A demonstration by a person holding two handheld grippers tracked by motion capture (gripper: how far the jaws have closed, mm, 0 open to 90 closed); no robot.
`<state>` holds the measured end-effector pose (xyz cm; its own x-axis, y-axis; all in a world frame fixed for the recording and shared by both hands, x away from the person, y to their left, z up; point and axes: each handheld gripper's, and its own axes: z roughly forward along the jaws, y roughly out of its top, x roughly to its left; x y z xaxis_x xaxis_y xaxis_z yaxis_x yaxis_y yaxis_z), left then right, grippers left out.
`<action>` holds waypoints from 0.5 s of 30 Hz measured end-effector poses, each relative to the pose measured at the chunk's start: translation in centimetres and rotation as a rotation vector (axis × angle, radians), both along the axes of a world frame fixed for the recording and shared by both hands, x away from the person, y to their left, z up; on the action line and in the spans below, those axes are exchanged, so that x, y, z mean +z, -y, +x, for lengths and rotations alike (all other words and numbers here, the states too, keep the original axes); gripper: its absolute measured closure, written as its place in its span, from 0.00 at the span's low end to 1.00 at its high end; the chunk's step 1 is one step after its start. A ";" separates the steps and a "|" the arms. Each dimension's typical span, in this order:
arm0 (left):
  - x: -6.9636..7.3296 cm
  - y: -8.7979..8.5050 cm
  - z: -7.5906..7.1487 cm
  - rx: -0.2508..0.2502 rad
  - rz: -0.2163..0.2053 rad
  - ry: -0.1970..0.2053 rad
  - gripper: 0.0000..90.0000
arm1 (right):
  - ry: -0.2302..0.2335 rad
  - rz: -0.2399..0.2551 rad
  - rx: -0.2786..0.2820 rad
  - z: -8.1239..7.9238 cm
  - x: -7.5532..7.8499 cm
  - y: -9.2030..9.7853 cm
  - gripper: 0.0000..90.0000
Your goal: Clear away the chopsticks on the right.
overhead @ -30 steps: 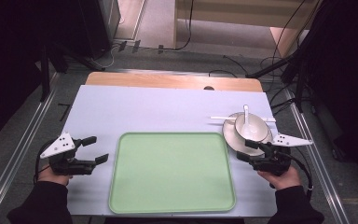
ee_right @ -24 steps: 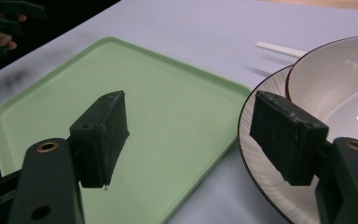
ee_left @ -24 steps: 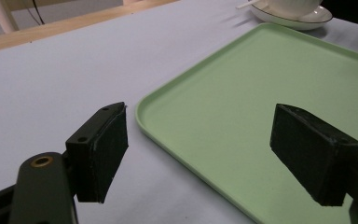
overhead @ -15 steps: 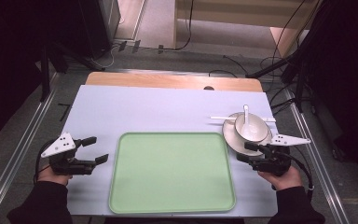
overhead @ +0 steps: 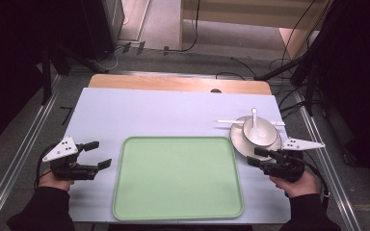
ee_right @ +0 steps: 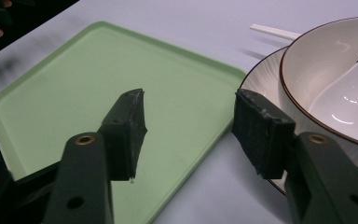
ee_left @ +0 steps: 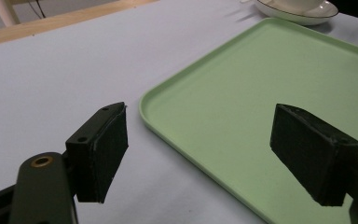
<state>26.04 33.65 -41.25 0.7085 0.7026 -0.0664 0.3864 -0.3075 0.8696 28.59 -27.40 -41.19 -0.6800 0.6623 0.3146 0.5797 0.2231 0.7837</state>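
One green tray point(overhead: 178, 178), one plate point(overhead: 241, 143), one bowl point(overhead: 265, 134), one spoon point(overhead: 255, 120) are seen centre-right; left tool point(overhead: 99, 155) open, right tool point(overhead: 256, 158) open, jaws just closing, nothing between.

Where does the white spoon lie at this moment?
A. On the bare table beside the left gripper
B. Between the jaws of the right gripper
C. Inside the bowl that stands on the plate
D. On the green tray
C: the high view shows the spoon resting in the bowl, which sits on the plate, right of the tray.
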 end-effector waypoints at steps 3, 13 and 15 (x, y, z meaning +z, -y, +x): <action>0.1 -0.1 0.0 0.002 -0.005 0.004 0.21 | -0.023 -0.022 -0.003 0.2 0.1 0.2 0.46; 0.0 -0.2 0.1 0.011 0.006 -0.023 0.21 | -0.022 -0.051 -0.070 0.4 0.2 2.3 0.42; -0.1 -0.3 0.1 0.014 0.008 -0.023 0.20 | -0.032 -0.054 -0.101 0.3 0.3 2.8 0.41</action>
